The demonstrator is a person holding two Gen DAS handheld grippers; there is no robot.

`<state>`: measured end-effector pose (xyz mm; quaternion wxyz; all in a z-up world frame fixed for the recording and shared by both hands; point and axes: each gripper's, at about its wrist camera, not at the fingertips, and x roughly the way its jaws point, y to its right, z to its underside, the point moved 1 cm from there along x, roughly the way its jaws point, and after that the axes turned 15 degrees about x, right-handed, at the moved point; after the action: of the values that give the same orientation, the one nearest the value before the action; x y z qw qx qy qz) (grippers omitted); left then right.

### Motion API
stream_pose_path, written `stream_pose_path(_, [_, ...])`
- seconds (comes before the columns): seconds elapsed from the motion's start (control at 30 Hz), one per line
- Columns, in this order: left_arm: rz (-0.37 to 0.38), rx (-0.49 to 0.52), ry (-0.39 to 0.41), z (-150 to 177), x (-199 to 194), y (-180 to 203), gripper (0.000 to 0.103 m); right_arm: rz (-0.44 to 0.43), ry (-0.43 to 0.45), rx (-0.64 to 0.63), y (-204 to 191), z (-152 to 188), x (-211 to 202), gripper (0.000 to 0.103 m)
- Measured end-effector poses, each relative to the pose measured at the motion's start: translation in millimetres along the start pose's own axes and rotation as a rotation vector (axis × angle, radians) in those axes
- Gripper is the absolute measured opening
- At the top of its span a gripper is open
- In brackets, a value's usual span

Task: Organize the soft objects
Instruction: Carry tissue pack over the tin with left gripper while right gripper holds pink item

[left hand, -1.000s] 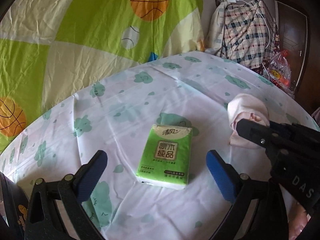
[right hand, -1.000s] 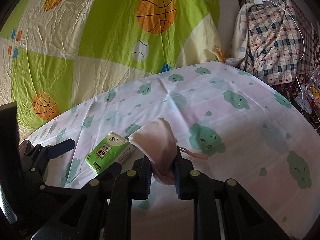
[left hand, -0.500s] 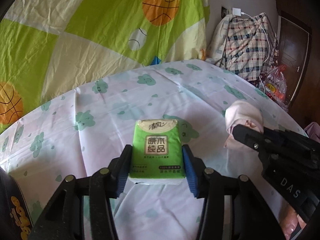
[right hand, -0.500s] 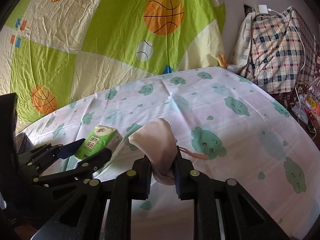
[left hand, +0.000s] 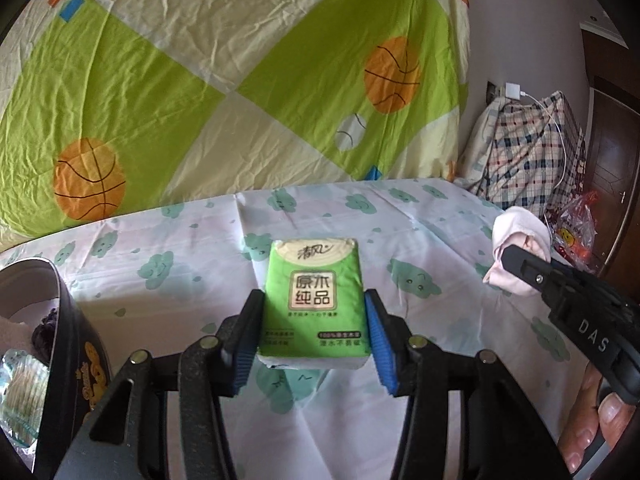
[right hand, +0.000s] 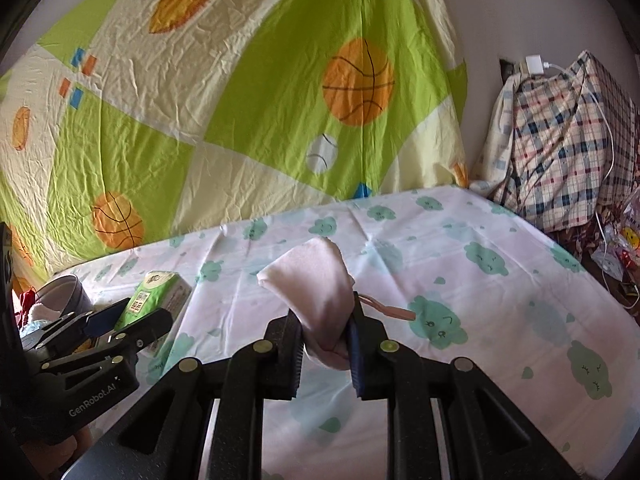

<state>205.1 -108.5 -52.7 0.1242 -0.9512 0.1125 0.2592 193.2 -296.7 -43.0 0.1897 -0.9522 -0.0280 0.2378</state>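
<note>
Green tissue pack point(left hand: 313, 304) is clamped between the blue pads of the left gripper point(left hand: 314, 340), held above the cloud-print sheet point(left hand: 420, 240). A pink sock point(right hand: 320, 300) is pinched in the fully closed right gripper point(right hand: 324, 344), its toe end standing up. A dark round container point(left hand: 60, 320) is seen at the left edge, with soft items inside. A basketball-print quilt point(right hand: 240, 100) is hung behind; a plaid bundle point(right hand: 568, 140) and charger cable point(right hand: 600, 100) are seen at far right.

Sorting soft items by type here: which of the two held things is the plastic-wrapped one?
The green tissue pack, clamped in the left tool; the right tool holds a bare pink cloth.
</note>
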Motion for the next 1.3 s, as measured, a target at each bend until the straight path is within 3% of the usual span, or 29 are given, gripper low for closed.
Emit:
stream_pose_path(0.43, [-0.096,-0.049,0.066,15.9,-32.4,-21.8,0.049,-0.055,0.101,-0.013,-17.2,7.2,-20.2,0.021])
stream_pose_path(0.8, [-0.147,-0.070,0.088,26.1,-50.5,-29.1,0.049,-0.109,0.117,-0.052,-40.6,19.9,-29.3,0.021])
stream_pose_path(0.97, [-0.174,-0.090,0.157,33.6,-70.9,-34.4,0.049,-0.132,0.128,-0.075,-53.2,27.1,-34.8,0.021])
stream_pose_path(1.3, [-0.209,-0.097,0.186,42.1,-87.4,-42.0,0.049,-0.169,0.135,-0.103,-74.0,37.7,-42.0,0.021])
